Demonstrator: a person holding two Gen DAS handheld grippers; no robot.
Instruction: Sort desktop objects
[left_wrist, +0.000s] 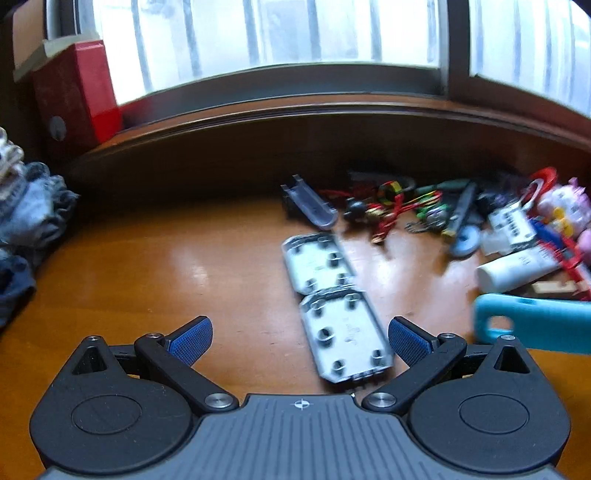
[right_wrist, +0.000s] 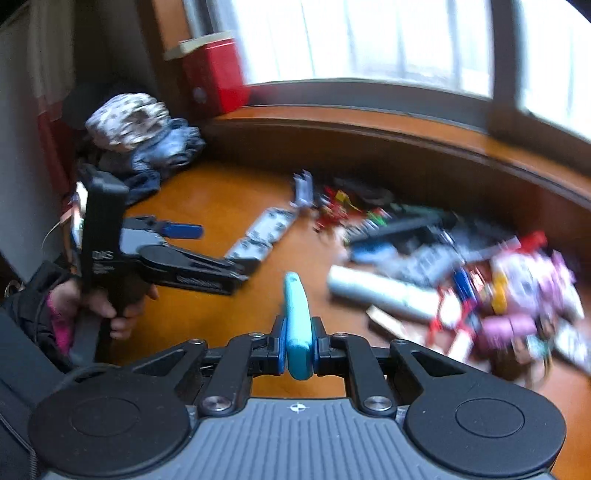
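- The left gripper (left_wrist: 300, 341) hovers low over the wooden desk (left_wrist: 147, 266), jaws spread wide and empty, just above the near end of the silver blister packs (left_wrist: 334, 295).
- A hand (right_wrist: 110, 302) grips its handle, which stands upright.
- The right gripper (right_wrist: 297, 347), right of the packs, is clamped on a turquoise phone case (right_wrist: 297, 325), held edge-up and pointing forward.

Open left tool (left_wrist: 300, 341) above pill blister (left_wrist: 334, 308).

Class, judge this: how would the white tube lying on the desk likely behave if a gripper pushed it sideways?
The white tube is round and lies on its side on smooth, glossy wood, so it probably rolls. Clutter beside it would likely stop it soon.
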